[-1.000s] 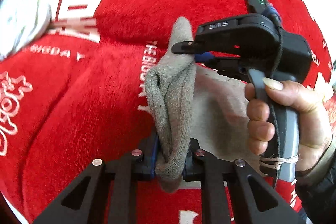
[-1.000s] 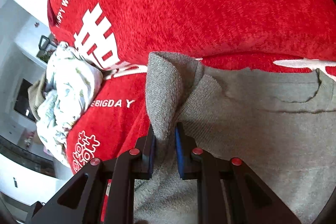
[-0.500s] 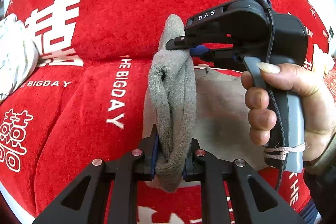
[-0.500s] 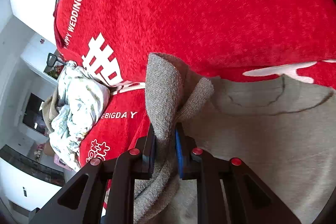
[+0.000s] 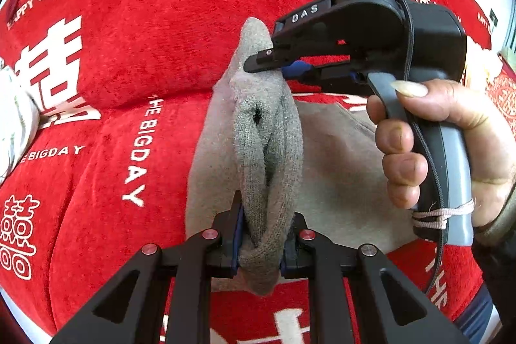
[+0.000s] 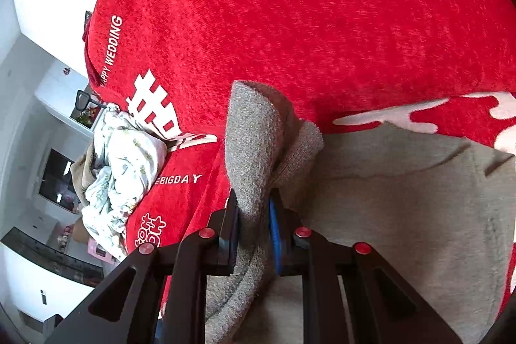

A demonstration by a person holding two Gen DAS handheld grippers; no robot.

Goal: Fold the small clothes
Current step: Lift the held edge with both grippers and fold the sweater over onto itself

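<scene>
Both your left gripper [image 5: 262, 242] and right gripper [image 6: 254, 234] have jaws clamped on the grey knit garment [image 6: 403, 199]; it's soft, light and floppy, so grip bunched edges.

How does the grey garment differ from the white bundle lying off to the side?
The grey garment is plain knit, spread partly flat and pinched by both hand-held grippers, left and right. The white bundle is printed, crumpled in a heap and untouched. Both lie on the red cover.
</scene>
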